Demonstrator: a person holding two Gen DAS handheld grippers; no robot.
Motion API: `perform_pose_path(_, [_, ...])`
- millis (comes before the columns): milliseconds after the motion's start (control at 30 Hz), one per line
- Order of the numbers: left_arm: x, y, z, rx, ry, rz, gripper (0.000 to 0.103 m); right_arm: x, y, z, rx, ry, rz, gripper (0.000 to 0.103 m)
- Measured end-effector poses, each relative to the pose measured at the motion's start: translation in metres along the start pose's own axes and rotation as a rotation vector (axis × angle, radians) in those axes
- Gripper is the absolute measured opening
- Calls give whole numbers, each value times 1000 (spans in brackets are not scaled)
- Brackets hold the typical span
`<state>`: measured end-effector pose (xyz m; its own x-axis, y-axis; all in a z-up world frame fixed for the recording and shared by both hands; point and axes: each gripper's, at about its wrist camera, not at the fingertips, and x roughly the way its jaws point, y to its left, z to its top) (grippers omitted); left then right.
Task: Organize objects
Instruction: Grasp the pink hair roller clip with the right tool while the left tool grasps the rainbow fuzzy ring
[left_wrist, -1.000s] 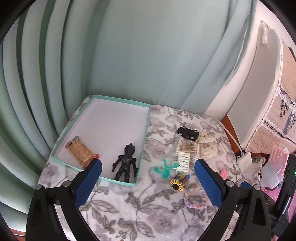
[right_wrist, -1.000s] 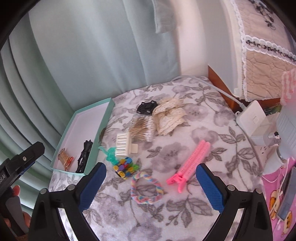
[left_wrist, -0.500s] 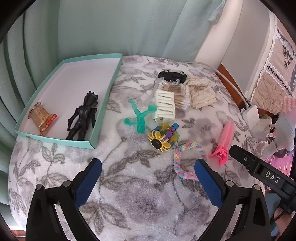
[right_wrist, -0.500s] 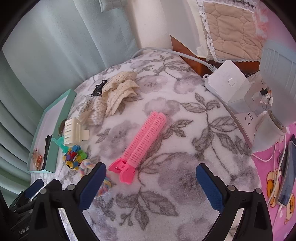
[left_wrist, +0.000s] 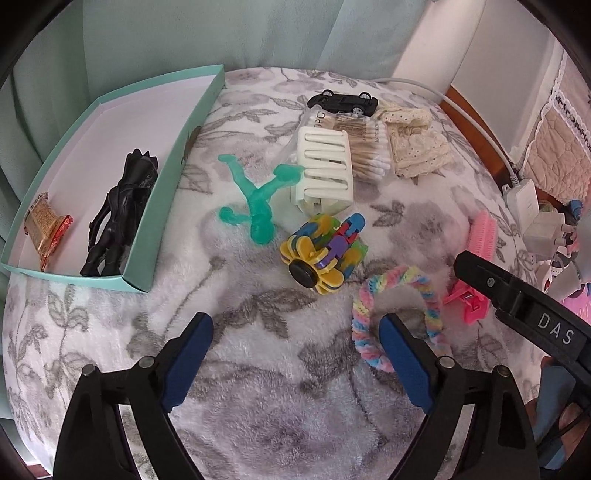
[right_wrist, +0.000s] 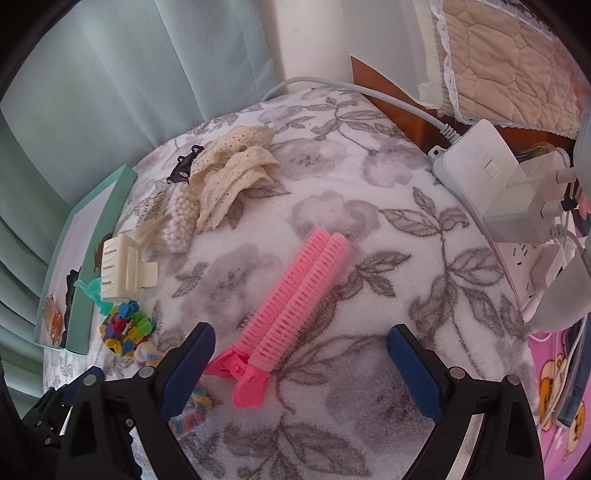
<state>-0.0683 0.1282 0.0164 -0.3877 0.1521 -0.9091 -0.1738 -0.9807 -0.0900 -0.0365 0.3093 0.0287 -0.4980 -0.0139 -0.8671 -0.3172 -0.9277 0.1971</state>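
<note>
Both claws are spread wide with nothing between their blue pads. The left claw hovers low over the near part of the counter, which is covered by a fluffy white cloth printed with grey flowers. Its right finger sits just in front of the pastel rainbow braided hair loop. The right claw hovers above the counter's right side, the handle end of the pink ribbed hair-roller clip lying just ahead of its left finger.

At the counter's far left edge stands a shallow mint-green cardboard tray holding a black toy figure and a small orange-wrapped snack. Beside the tray, on the cloth, lies a translucent teal stretchy figure, touching a cream plastic claw hair clip. Just nearer sits a multicoloured flower-shaped plastic toy. Toward the far edge are a bag of wooden cotton swabs, a bundle of cream lace and a black toy car. A white power strip rests off the right edge.
</note>
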Motion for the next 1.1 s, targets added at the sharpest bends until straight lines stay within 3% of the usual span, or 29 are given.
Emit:
perform_pose_path(367, [2, -3, -8, 29, -17, 32, 91, 4, 4, -2, -18, -13, -45, 92])
perform_pose_path(500, [-3, 2, -10, 14, -30, 27, 82, 0, -1, -2, 2, -28, -71, 74])
perform_pose_path(633, [-7, 7, -12, -2, -39, 24, 75, -4, -7, -3, 18, -37, -50, 68])
perform_pose_path(867, [-15, 16, -17, -33, -51, 17, 56, -7, -4, -4, 25, -32, 4, 43])
perform_pose_path(1100, [-19, 26, -19, -63, -52, 5, 39, -8, 3, -8, 9, -22, 27, 37])
